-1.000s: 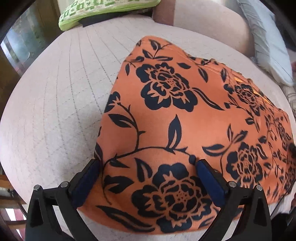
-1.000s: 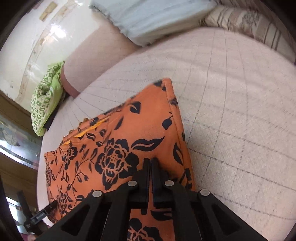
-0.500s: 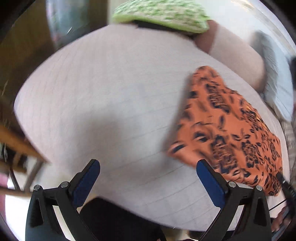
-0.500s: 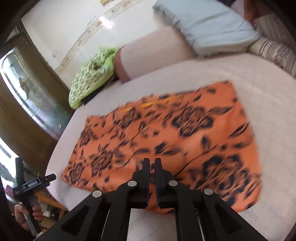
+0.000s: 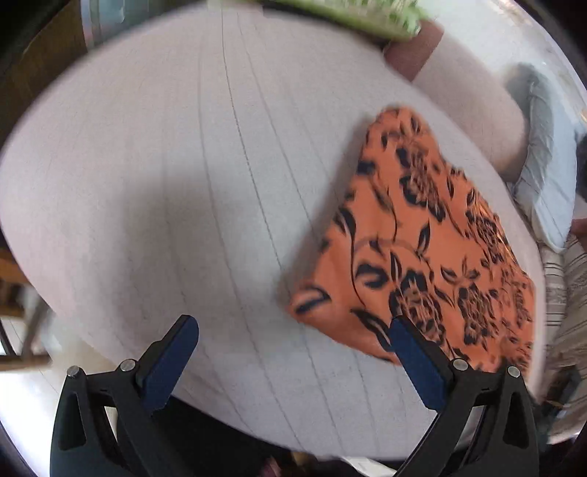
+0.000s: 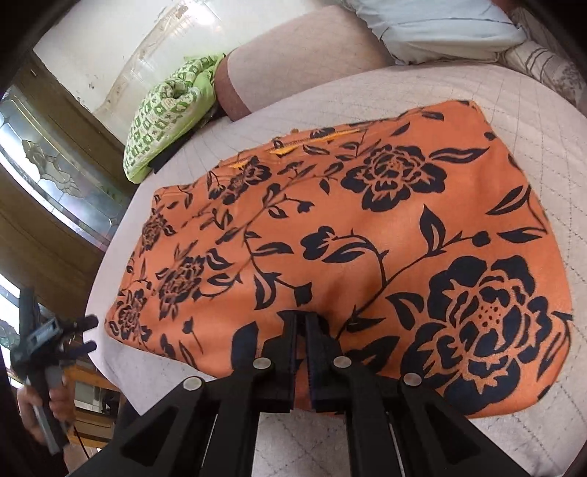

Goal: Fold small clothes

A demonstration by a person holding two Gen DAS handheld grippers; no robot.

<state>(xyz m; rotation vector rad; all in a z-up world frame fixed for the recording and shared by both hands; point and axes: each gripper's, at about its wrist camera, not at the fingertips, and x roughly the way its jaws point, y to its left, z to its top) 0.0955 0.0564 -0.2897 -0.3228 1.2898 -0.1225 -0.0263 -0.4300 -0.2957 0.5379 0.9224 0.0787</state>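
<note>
An orange garment with black flowers (image 6: 367, 238) lies folded flat on a pale quilted cushion (image 6: 532, 110). It also shows at the right of the left wrist view (image 5: 422, 249). My right gripper (image 6: 301, 319) is shut, its tips over the garment's near edge; I cannot tell whether cloth is pinched between them. My left gripper (image 5: 293, 326) is open and empty, held off the garment's left corner above bare cushion (image 5: 165, 183). It also shows at the far left of the right wrist view (image 6: 86, 332), held in a hand.
A green patterned cushion (image 6: 168, 110) and a pale blue pillow (image 6: 440, 25) lie at the back by the padded backrest (image 6: 293, 62). A striped cushion (image 5: 565, 293) is at the right. A wooden glazed cabinet (image 6: 55, 165) stands at the left.
My left gripper has pulled back off the garment to the left and stays open. My right gripper has drawn back from the far corner to the garment's near edge, staying shut.
</note>
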